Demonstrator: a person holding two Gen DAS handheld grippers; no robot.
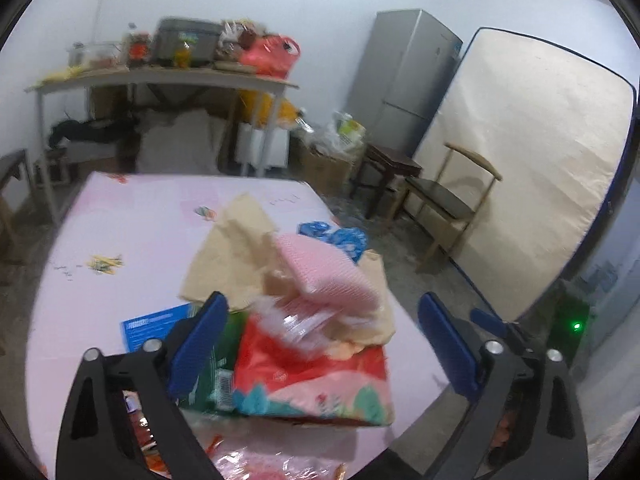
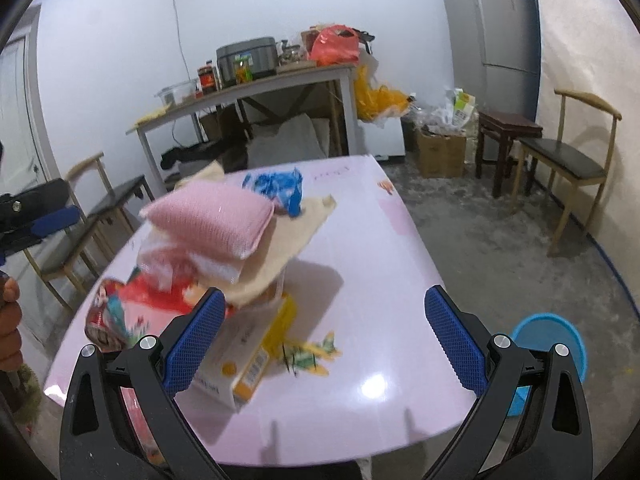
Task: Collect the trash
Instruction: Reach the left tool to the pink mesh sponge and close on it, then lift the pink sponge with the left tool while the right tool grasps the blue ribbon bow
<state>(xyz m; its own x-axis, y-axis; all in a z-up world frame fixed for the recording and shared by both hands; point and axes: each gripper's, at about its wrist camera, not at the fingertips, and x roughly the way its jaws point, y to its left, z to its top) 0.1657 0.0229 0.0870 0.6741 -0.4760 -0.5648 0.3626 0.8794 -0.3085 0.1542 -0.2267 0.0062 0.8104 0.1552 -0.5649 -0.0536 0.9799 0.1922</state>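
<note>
A heap of trash lies on the pink table. On top is a pink sponge, also in the left wrist view. Under it are a beige cloth, a red printed packet, a clear wrapper and a white and yellow box. A blue crumpled wrapper lies behind the heap. My left gripper is open, its fingers either side of the red packet. My right gripper is open just in front of the box, holding nothing.
A blue bucket stands on the floor right of the table. Wooden chairs and a dark stool stand at the right, a chair at the left. A cluttered side table, a fridge and a leaning mattress stand behind.
</note>
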